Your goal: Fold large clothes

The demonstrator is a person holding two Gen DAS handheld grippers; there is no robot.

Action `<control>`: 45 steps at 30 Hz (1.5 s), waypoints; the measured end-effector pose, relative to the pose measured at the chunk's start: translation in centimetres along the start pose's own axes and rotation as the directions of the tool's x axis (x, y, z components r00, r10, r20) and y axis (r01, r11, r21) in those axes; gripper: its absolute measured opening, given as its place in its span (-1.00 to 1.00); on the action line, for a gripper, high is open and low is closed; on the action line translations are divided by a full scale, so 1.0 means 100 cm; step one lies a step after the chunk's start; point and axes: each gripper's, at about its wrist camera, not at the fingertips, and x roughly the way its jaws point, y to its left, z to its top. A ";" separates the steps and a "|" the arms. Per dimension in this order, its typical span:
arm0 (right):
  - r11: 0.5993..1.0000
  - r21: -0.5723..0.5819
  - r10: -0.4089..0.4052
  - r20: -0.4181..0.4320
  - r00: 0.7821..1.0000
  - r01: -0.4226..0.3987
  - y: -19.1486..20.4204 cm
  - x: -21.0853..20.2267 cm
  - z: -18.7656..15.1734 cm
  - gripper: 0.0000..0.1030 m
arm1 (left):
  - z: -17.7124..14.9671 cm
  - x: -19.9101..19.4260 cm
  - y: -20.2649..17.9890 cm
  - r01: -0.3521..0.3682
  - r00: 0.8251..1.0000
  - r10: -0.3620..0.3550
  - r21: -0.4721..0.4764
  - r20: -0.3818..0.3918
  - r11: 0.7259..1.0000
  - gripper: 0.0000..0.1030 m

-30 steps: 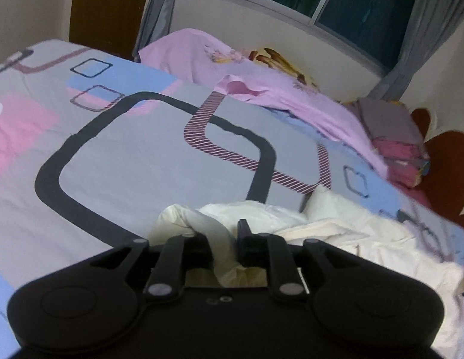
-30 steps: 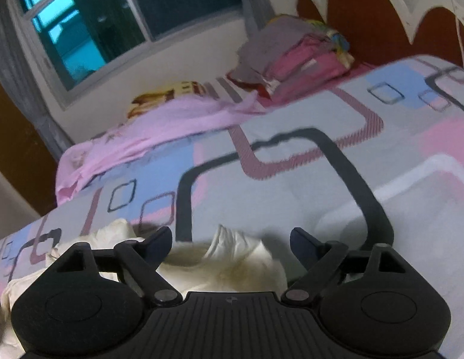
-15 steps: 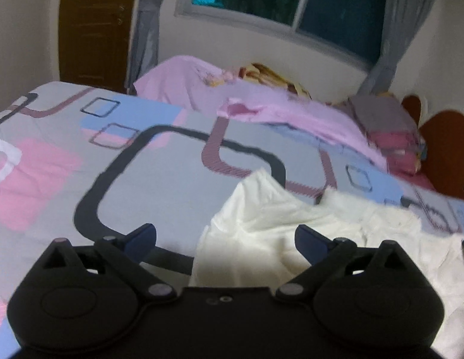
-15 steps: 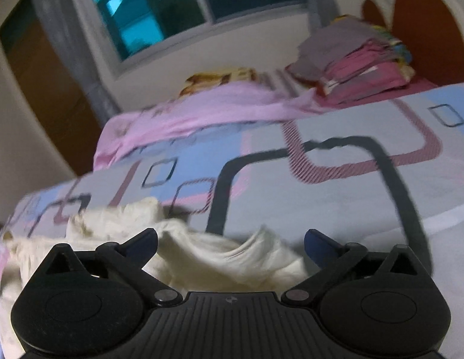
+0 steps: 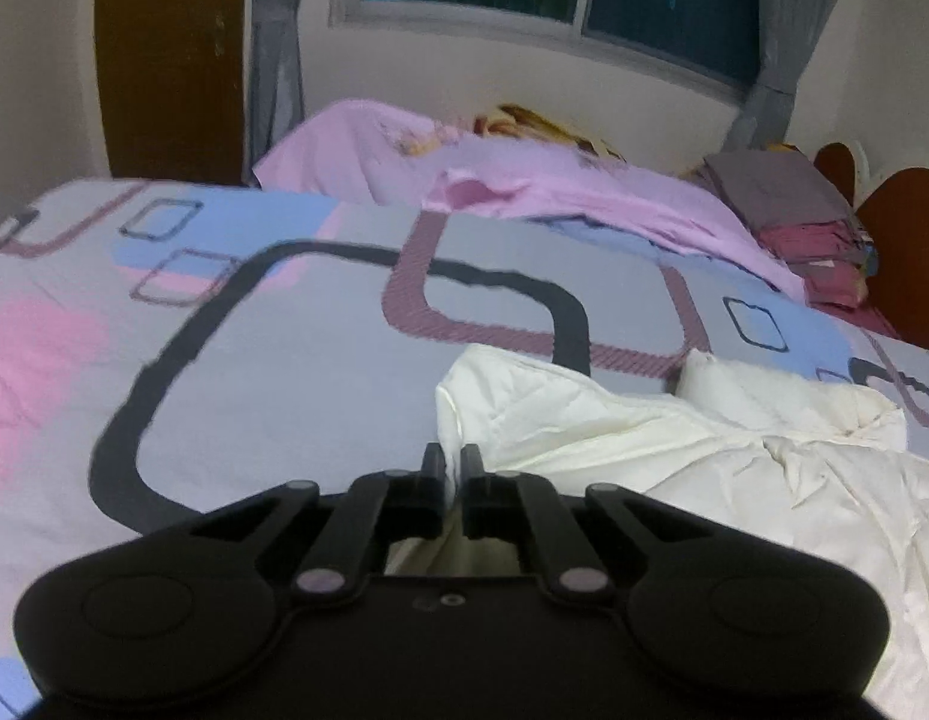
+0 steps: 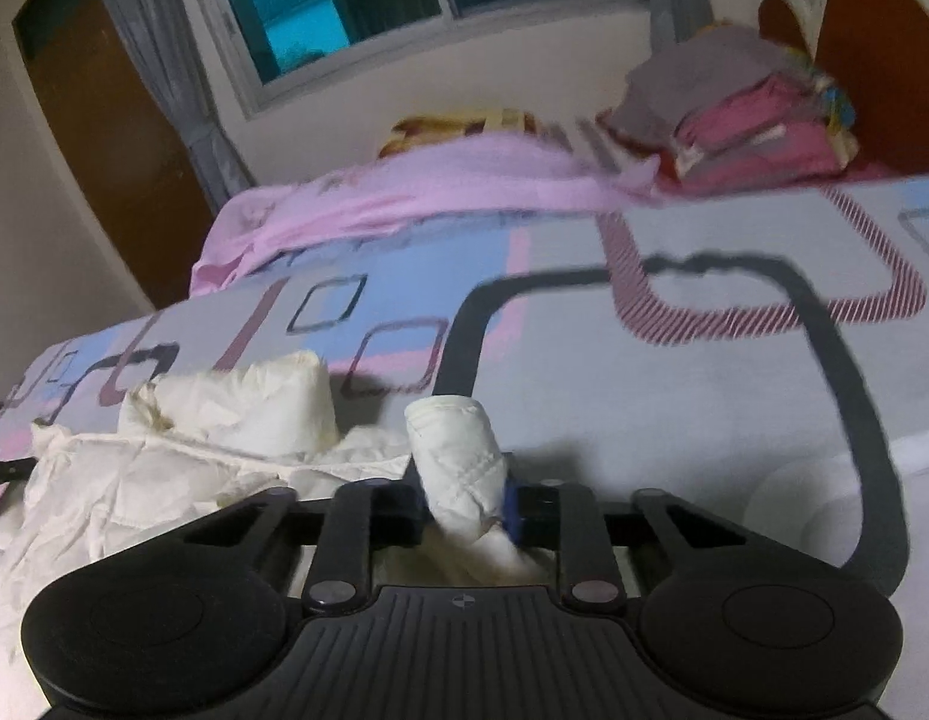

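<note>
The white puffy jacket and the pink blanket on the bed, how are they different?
The white puffy jacket is cream and quilted; the pink blanket is lilac-pink and smooth. The jacket lies crumpled near the cameras; the blanket stretches along the bed's far edge under the window. The jacket is pinched by the right claw, which is closing; nothing touches the blanket. Both lie on the patterned bedsheet.
</note>
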 end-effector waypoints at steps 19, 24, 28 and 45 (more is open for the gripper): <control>0.967 0.057 -0.254 0.104 0.962 0.249 0.004 0.004 -0.003 0.10 | -0.020 0.010 0.019 -0.197 0.979 0.200 -0.084 0.034 0.977 -0.77; 0.974 0.010 -0.222 0.193 0.956 0.225 0.046 -0.040 0.002 0.10 | -0.012 -0.042 0.000 -0.118 0.981 0.121 -0.027 0.154 0.993 -0.67; 0.969 -0.091 -0.205 0.215 0.955 0.228 0.093 -0.036 -0.016 0.10 | -0.017 -0.066 -0.046 -0.021 0.985 0.006 0.086 0.173 0.996 -0.60; 0.949 -0.111 -0.280 0.133 0.951 0.295 0.097 0.058 -0.060 0.29 | -0.057 0.004 -0.109 -0.057 0.987 0.035 0.141 0.158 0.988 -0.54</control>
